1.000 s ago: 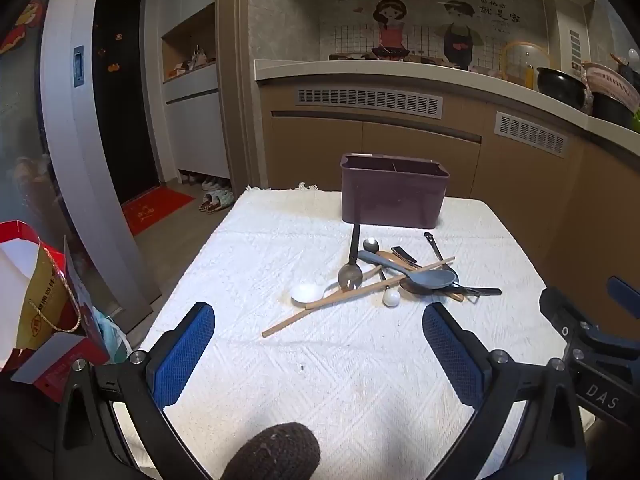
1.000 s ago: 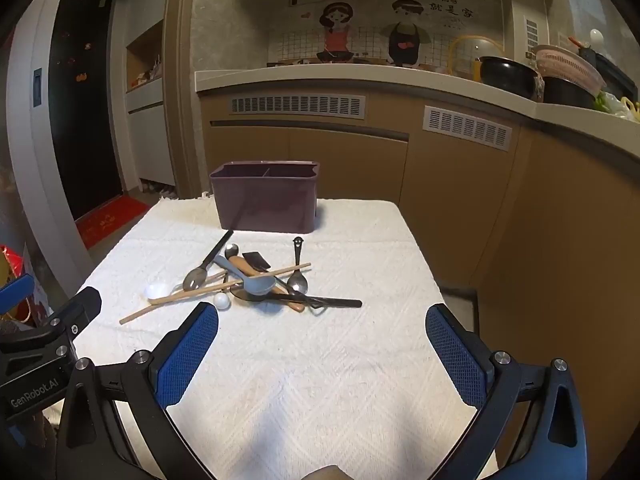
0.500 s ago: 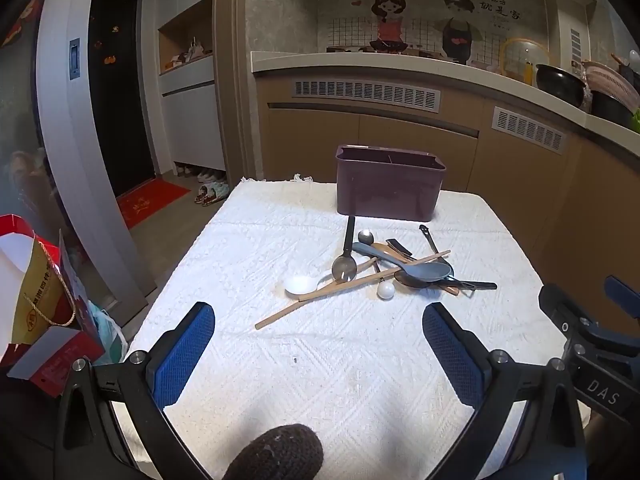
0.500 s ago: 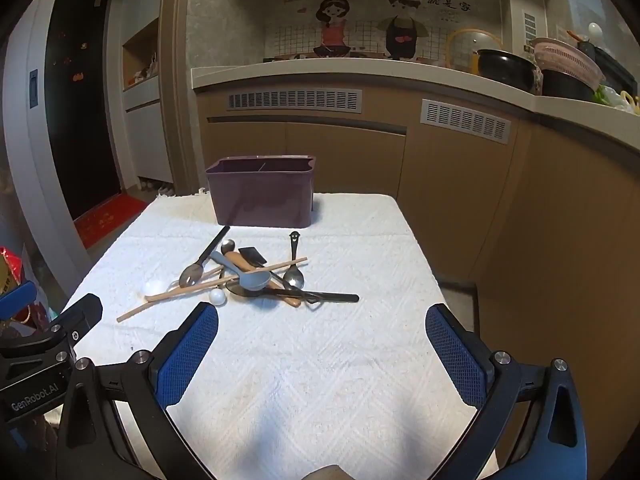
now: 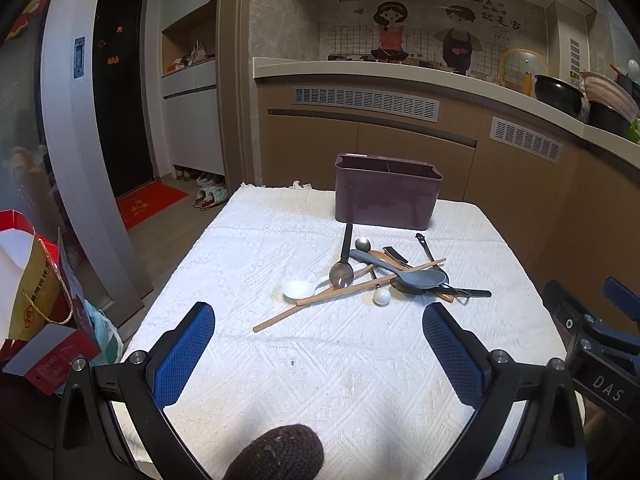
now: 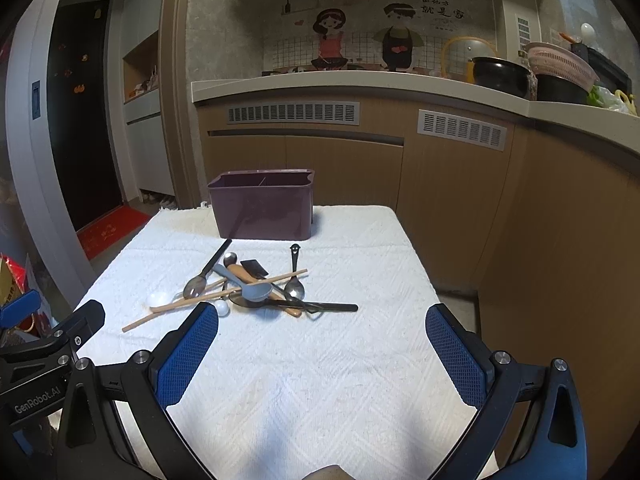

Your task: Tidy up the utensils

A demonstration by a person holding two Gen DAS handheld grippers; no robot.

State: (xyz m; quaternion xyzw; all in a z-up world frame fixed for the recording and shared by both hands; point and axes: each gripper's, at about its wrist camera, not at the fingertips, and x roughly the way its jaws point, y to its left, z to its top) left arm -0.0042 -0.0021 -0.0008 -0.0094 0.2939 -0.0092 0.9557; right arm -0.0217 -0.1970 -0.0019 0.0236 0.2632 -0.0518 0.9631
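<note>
The tablecloth (image 5: 248,248) is white with a woven diamond pattern. The utensil caddy (image 5: 387,196) is dark purple. In the pile, the rice paddle (image 5: 416,276) is grey-blue, the chopsticks (image 5: 340,296) are light brown wood, the ceramic soup spoon (image 5: 298,289) is white, and the long-handled spoon (image 5: 345,256) is dark metal with a black handle. The left gripper (image 5: 318,354) and the right gripper (image 6: 322,354) carry blue cross-hatched pads (image 5: 180,354) on black frames. The doormat (image 5: 150,202) is red.
</note>
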